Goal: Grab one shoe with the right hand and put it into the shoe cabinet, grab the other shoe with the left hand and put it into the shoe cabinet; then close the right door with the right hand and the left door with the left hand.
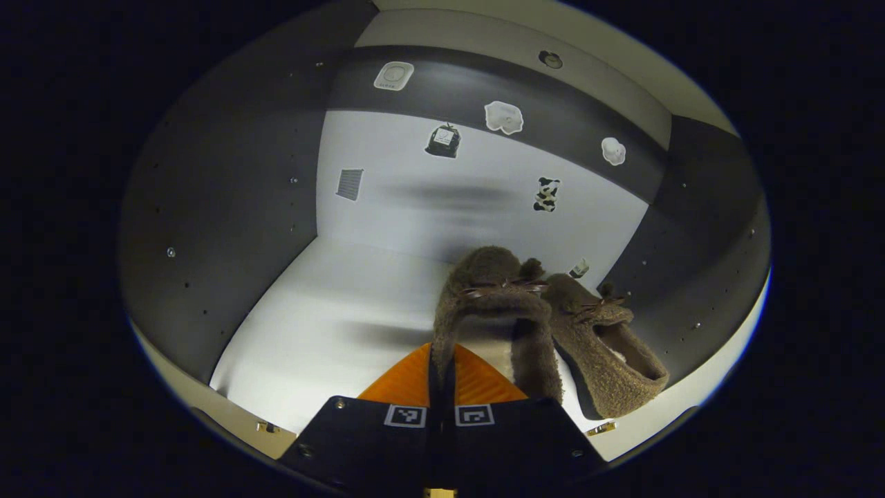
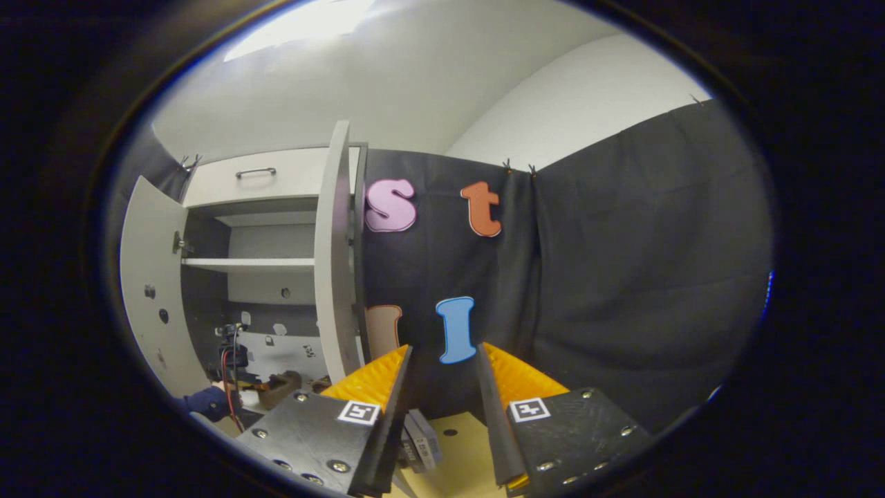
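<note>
Shoe in hand: a brown fuzzy shoe (image 1: 494,311) sits inside the shoe cabinet (image 1: 228,228) on its pale floor, the left gripper (image 1: 440,387) pinched tight on its heel rim.
Second shoe: the other shoe (image 1: 601,346) lies just to the right, touching or nearly touching the held one, near the cabinet's right wall.
Right gripper: the right gripper (image 2: 442,408) hangs outside with its fingers apart, holding nothing.
Doors: the right door (image 2: 335,263) and left door (image 2: 148,290) both stand open.
Risk, release: a fuzzy rim may snag on the fingers and drag the shoe back out on withdrawal.
Risk, nudge: pushing further could shove the neighbour against the wall.
Risk, closing: a heel left over the front edge could block a door.
</note>
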